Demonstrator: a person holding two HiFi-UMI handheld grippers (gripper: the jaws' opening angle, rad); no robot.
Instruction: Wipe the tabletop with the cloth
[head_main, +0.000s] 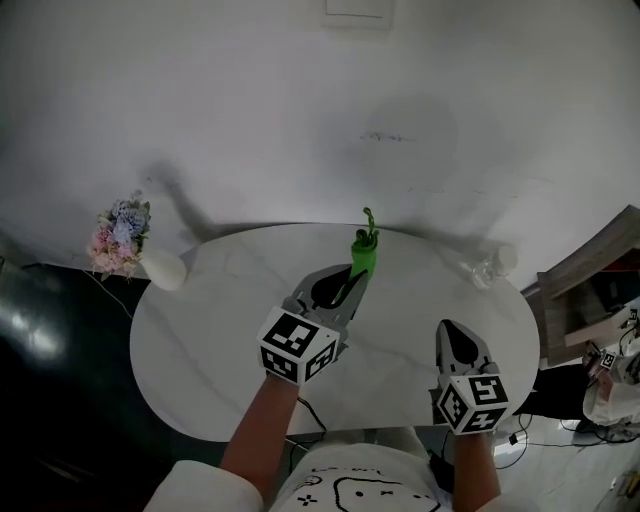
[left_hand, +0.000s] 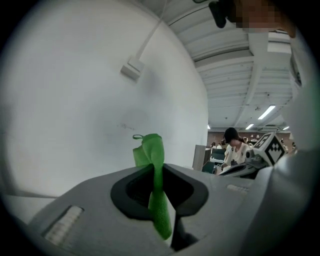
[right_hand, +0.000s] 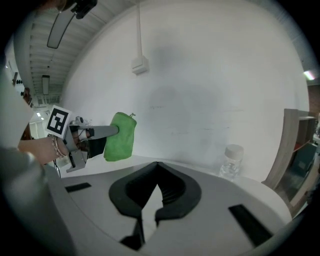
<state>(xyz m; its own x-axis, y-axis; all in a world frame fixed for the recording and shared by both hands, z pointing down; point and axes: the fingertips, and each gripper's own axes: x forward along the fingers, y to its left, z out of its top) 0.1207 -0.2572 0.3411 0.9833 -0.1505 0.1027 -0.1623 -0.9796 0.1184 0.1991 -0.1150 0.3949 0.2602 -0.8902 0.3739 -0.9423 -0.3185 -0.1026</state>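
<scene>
Green cloth (head_main: 364, 250) pinched in the left gripper (head_main: 356, 274) over the tabletop (head_main: 225, 300); right gripper (head_main: 452, 330) empty.

Head view: the cloth stands bunched and upright above the tabletop's far middle, while the right gripper hovers over its near right edge. Left gripper view: both jaws are clamped on a narrow fold of the cloth (left_hand: 150, 150), with a small loop at the top and a tail trailing below the jaws. It looks soft, light and limp, so it will likely crumple rather than lie flat. A hold nearer one edge would leave more fabric free to press down. Right gripper view: the jaws meet at the tips with nothing between them. The cloth (right_hand: 120, 138) hangs as a plain bright-green, fine-textured pad, seemingly just clear of the tabletop.
</scene>
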